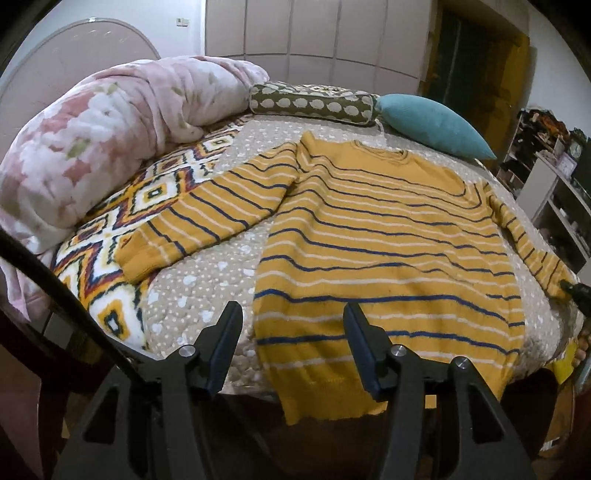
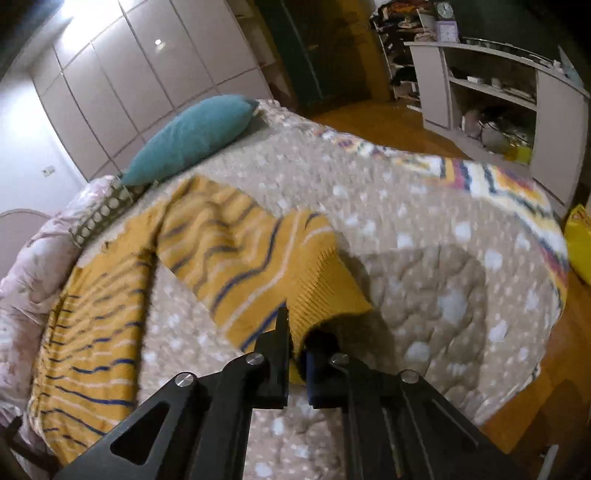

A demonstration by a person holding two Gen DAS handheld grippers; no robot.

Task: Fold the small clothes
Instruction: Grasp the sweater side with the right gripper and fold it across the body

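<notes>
Both sets of tongs were matte black. The left tongs (image 1: 291, 317) had two flat tapered fingers (image 1: 225, 339) with dark blue-black pads, hinged on angular arms with triangular cut-outs and round silver screws (image 1: 185, 350). The right tongs (image 2: 295, 332) showed the same black arms, silver screws (image 2: 255, 358) and a blue pad (image 2: 310, 373).

Home bedroom, bed (image 1: 207, 295), pillows (image 1: 432, 123), wardrobe (image 1: 314, 33)

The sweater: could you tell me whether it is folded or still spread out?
Spread: sweater lies flat, both sleeves out; right claw grips one cuff.
</notes>
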